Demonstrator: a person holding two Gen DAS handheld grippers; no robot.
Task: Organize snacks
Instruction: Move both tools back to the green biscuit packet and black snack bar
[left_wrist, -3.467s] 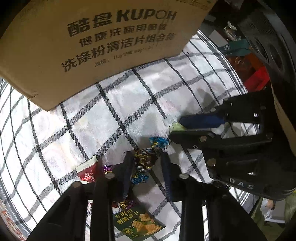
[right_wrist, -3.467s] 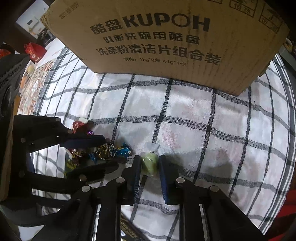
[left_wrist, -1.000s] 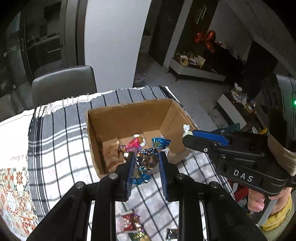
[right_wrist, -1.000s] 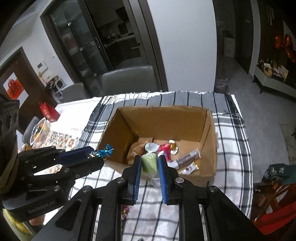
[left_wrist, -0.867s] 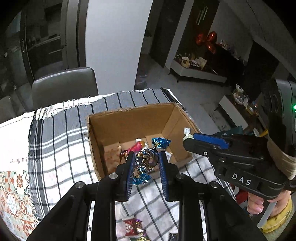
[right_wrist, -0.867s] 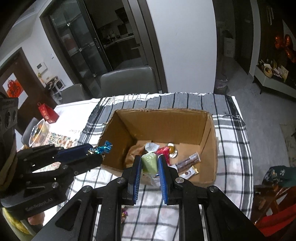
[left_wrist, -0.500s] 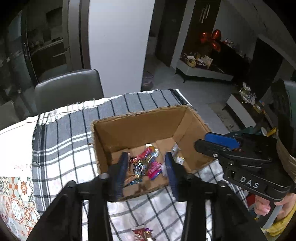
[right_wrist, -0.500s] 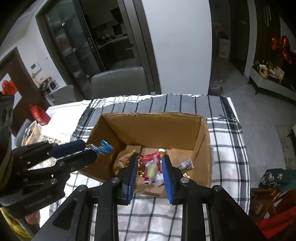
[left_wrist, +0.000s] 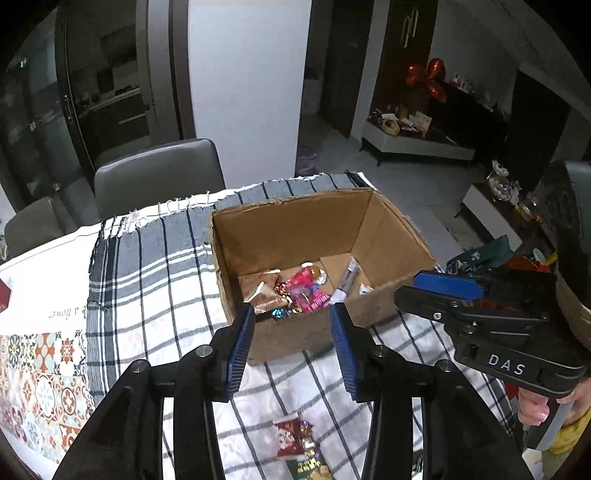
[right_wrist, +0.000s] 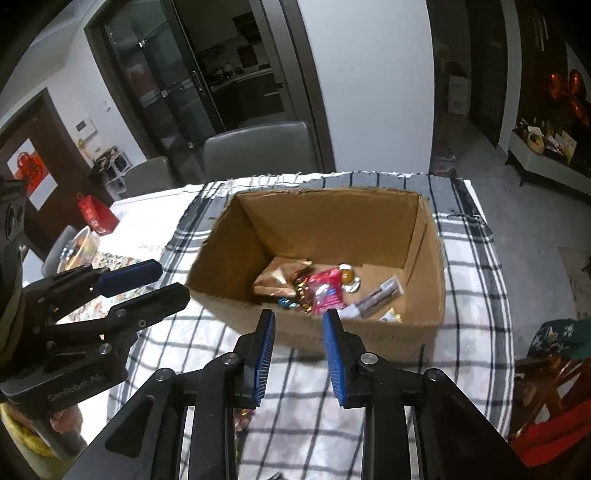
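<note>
On the checked tablecloth (left_wrist: 155, 280) the cardboard box (left_wrist: 321, 332) sits just beyond our fingers, both the left gripper (left_wrist: 292, 345) and the right gripper (right_wrist: 297, 354) having just been opening and now part-open and empty, so we judge the drop done and the next move a reach for the red snack packet (left_wrist: 290, 437) below the left fingers.

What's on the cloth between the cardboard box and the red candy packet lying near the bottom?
Nothing: in the left wrist view, only bare checked cloth lies between the cardboard box and the red candy packet.
</note>
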